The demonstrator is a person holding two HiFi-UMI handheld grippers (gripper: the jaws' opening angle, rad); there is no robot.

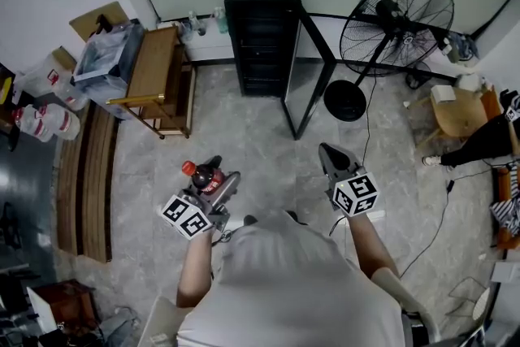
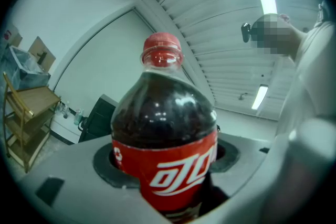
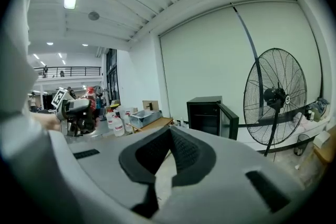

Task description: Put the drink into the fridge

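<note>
A cola bottle (image 1: pixel 205 178) with a red cap and red label stands upright in my left gripper (image 1: pixel 214 175), low and left of centre in the head view. It fills the left gripper view as a dark bottle (image 2: pixel 165 134), with the jaws shut on its body at the label. My right gripper (image 1: pixel 329 153) is held to the right with nothing in it, its dark pads (image 3: pixel 181 152) meeting at the tip. Ahead on the floor stands the black fridge (image 1: pixel 262 28), its glass door (image 1: pixel 307 81) swung open to the right. The fridge (image 3: pixel 205 115) also shows in the right gripper view.
A large black pedestal fan (image 1: pixel 396 20) stands right of the fridge, its cable trailing over the floor. A wooden shelf cart (image 1: pixel 154 77) stands to the left, with wooden benches (image 1: pixel 85 183) beyond it. A round stool (image 1: pixel 457 111) and another person's leg (image 1: pixel 479 144) are at the far right.
</note>
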